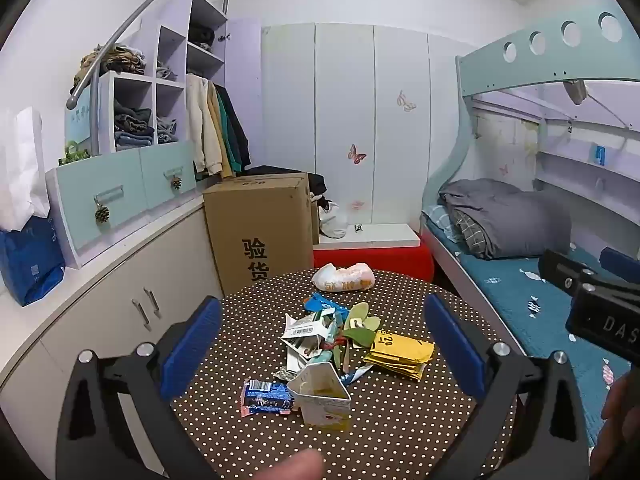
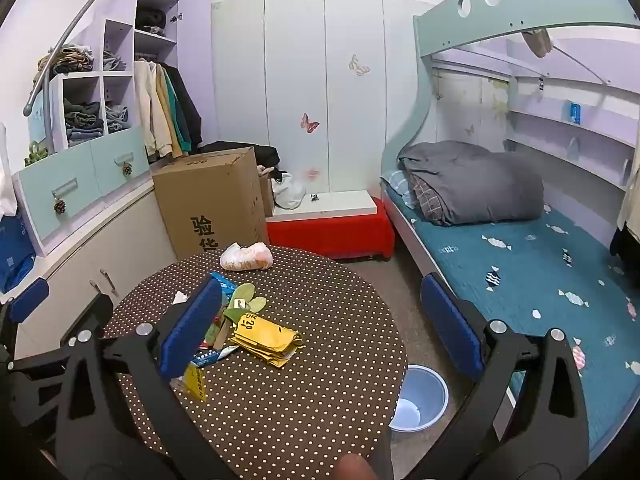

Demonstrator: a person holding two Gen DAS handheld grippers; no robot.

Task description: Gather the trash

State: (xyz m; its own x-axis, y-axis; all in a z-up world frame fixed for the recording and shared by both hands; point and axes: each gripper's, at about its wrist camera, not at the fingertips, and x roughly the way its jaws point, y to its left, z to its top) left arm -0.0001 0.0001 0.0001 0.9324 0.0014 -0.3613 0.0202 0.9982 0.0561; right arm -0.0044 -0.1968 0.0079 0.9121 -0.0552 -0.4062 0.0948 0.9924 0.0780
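Both grippers, left (image 1: 322, 354) and right (image 2: 320, 326), hover with jaws wide apart over the polka-dot table (image 2: 320, 400), wrappers (image 1: 316, 334) and yellow packets (image 2: 266, 338) heaped there.

Matt polka-dot cloth covers the tabletop (image 1: 400, 432); the yellow packets (image 1: 400, 354) look glossy, the carton (image 1: 324, 400) is paper, the bin (image 2: 420, 398) smooth plastic.

The dotted desk (image 1: 400, 420) carried a carton (image 1: 322, 398), blue wrapper (image 1: 266, 396), yellow packets (image 1: 400, 354), leaves (image 1: 360, 326) and a crumpled bag (image 1: 344, 278).
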